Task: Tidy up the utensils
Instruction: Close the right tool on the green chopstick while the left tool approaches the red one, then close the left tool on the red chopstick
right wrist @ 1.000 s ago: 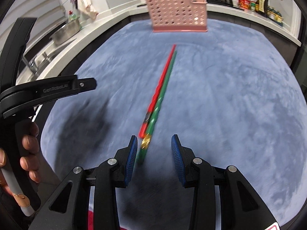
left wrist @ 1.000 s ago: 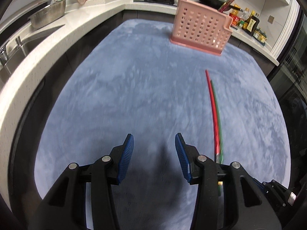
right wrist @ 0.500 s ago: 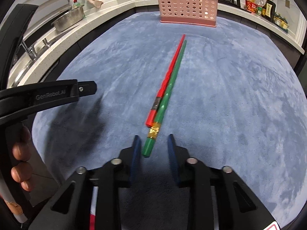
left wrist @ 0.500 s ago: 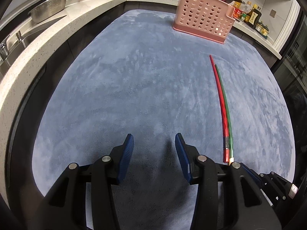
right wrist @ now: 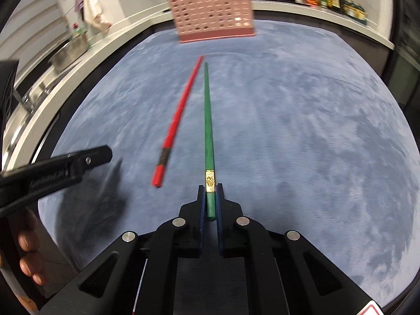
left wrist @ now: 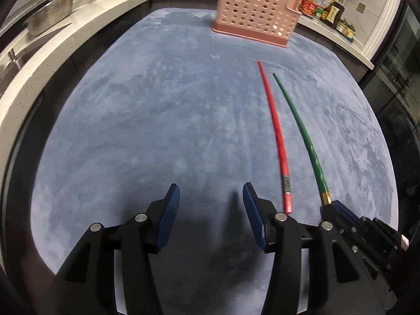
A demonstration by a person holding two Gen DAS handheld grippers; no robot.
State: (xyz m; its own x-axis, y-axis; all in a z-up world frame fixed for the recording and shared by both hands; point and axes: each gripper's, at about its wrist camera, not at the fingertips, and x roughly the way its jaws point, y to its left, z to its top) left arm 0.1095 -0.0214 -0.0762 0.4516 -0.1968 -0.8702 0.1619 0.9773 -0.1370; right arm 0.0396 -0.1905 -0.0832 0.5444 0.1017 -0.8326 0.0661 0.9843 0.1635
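Two chopsticks lie on the blue surface [left wrist: 157, 131], and the step in hand is the pickup of the first. Furthest left, the left claw [left wrist: 211, 204] hangs over bare cloth with its jaws apart and nothing between them; they have just been opening a little. Next comes the red chopstick [left wrist: 275, 136], flat on the cloth with its thick end near that claw and its tip aimed at the pink basket [left wrist: 256, 13] at the far edge. Just right of it runs the green chopstick [right wrist: 209, 131], thin end also toward the basket. Its thick end sits between the pads of the right claw [right wrist: 210, 197], whose jaws have just been closing and now stand clamped on it, right behind the gold band. Whether the far tip has left the cloth cannot be told.

Judging from this, the next move is to lift the green stick clear, carry it to the basket and stand it in a compartment. Held by one end, the stick may swing, so a steady wrist is needed. The red one awaits either claw.
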